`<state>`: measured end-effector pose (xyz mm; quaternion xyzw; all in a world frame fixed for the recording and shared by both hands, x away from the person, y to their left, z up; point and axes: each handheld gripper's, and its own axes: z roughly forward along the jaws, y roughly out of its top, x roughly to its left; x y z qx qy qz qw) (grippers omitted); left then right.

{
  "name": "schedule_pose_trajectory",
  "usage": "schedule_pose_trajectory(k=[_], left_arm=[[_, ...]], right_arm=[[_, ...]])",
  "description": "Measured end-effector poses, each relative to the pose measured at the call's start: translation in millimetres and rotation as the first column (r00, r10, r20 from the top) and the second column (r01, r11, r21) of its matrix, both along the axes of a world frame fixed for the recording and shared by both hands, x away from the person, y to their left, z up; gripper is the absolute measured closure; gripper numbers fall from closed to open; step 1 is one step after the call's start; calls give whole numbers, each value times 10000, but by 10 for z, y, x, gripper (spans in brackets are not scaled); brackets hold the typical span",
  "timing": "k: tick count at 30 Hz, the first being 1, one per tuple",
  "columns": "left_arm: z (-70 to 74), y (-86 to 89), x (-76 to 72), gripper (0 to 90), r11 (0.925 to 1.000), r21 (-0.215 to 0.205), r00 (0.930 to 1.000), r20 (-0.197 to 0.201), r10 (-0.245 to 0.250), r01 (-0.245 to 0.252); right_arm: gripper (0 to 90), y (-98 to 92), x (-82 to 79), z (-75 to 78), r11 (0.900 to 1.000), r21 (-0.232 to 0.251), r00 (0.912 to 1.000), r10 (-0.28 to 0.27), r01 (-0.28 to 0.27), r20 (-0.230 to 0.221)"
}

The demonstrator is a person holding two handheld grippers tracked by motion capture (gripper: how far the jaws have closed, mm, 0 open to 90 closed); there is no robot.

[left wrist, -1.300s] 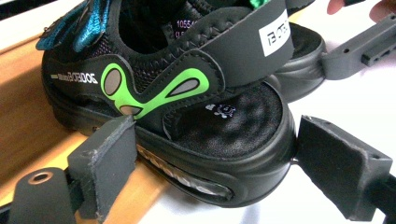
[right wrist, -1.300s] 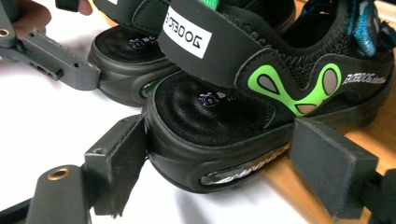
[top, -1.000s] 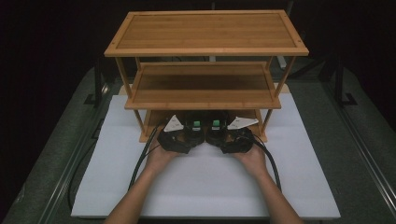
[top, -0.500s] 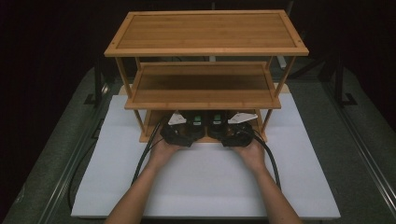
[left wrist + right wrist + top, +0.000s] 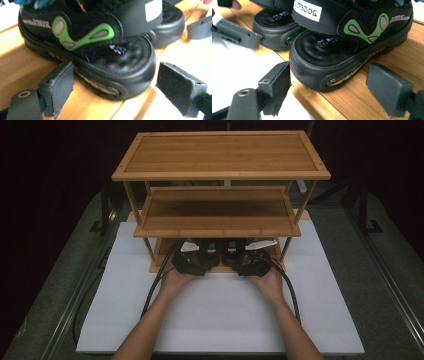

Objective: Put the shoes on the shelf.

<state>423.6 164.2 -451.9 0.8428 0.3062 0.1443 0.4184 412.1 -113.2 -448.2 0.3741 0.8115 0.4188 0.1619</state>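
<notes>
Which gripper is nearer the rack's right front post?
Right. The right gripper sits at the bottom shelf just inside the right front post; the left gripper is farther along, nearer the rack's left side.

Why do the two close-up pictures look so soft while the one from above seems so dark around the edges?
High view: light falls on the white mat and bamboo rack; the room beyond is black. Left gripper view: the black sandal is blurred, its heel print smeared, the background glaring white. Right gripper view: its sandal is a little sharper, with the near claw pads soft.
</notes>
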Motion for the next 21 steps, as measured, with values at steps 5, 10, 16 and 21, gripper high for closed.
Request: schedule_pose_trajectory(k=[5,10,16,21], left_arm=[[33,99,-136,132,9998,-31,9997,-150,175,-176],[122,240,-254,43,9999,-1,9990,-440,125,-126],[230,443,-465,10,9999,136,9988,-477,90,-84],[296,605,-654,10,9989,474,9992,-402,29,-10]], right_arm=[[135,-9,-106,69,9995,282,9997,163,-158,-206],[110,-55,-242,95,9996,175,9993,221,-216,-316],[46,-186,-403,139,9999,-158,9995,-21,16,-316],[16,-371,-593,198,10000,29,9997,6,-6,-232]])
